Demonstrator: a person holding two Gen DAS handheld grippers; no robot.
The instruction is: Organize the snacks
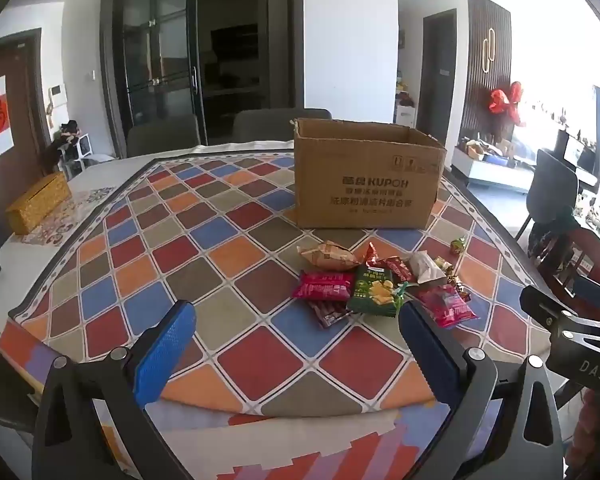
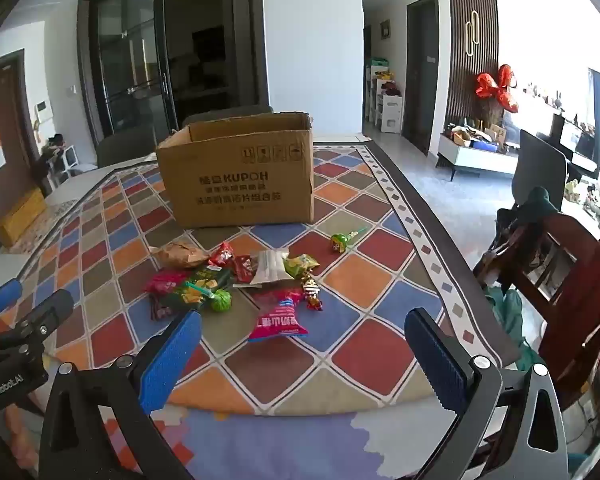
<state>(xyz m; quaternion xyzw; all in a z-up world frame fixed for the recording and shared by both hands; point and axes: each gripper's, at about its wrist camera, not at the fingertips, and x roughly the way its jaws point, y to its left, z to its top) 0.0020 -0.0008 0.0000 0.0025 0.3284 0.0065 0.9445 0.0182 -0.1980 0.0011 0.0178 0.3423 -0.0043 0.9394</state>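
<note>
Snacks (image 2: 236, 284) heaped before open-topped carton (image 2: 236, 176) (handy drop spot); my left gripper (image 1: 296, 320) and right gripper (image 2: 302, 334) gape empty, poised to pick

"KUPOH" stands on the cardboard box (image 1: 364, 184); "DAS" and "GenRobot.AI" mark the right claw (image 1: 580, 344) and left claw (image 2: 12, 352).
</note>
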